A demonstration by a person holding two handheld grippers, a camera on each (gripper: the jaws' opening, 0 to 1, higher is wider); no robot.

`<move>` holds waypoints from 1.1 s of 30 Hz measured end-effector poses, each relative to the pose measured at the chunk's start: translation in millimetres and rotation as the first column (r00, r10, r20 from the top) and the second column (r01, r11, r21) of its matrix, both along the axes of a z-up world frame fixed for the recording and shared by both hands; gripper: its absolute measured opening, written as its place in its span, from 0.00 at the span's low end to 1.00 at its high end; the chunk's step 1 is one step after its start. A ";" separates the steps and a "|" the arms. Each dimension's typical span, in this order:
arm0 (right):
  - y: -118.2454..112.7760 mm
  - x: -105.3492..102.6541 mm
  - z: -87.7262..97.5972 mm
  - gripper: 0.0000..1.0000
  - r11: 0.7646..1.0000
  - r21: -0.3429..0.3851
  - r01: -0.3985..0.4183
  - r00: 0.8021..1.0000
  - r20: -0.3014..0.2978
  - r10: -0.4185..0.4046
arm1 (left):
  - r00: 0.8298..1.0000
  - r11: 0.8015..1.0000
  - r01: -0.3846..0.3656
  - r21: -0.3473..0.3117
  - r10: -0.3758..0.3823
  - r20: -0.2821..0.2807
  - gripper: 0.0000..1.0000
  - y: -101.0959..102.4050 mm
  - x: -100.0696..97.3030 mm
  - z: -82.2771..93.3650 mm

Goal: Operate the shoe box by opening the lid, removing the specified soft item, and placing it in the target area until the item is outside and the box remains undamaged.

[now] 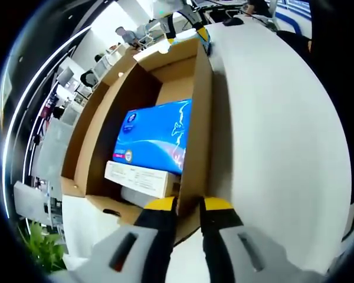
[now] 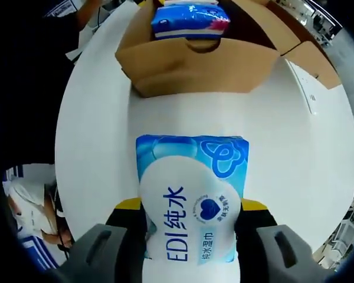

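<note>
Two hand-held grippers: right hand-held gripper [image 2: 190, 219] clamped on the wet-wipes pack [image 2: 192, 197] over the white tabletop [image 2: 94, 147], outside the cardboard box [image 2: 197, 65]; pack's bottom cut off. Left hand-held gripper [image 1: 189, 206] pinches the box wall [image 1: 202, 118].

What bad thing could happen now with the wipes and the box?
1. The right gripper squeezes the soft blue-and-white wet wipes pack above the white round table; a loose grip might drop it, or a hard squeeze might crush it.
2. The left gripper pinches the thin wall of the brown cardboard shoe box; tugging could bend or tear it.
3. Tilting the box might spill the blue tissue pack inside.
</note>
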State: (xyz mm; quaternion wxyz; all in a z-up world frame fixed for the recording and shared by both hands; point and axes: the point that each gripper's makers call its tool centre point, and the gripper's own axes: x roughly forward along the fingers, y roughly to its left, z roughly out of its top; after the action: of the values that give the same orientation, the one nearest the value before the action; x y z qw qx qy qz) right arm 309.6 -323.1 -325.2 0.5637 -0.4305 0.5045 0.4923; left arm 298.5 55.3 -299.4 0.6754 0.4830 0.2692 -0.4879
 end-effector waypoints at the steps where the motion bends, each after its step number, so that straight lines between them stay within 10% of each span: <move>1: -0.1 0.2 0.1 0.61 1.000 0.001 0.001 1.000 0.002 -0.001 | 1.000 1.000 0.000 0.000 0.000 0.000 0.16 -0.1 0.1 0.0; 33: -3.8 2.1 7.0 0.64 0.995 0.026 0.093 0.993 0.071 -0.094 | 1.000 1.000 0.009 0.013 -0.009 0.003 0.16 -0.5 0.2 -0.3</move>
State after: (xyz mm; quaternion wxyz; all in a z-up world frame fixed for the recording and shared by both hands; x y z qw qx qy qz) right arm 311.6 -327.0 -318.2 0.6086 -0.4176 0.4980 0.4552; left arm 298.6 54.8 -299.6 0.6707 0.4892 0.2691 -0.4883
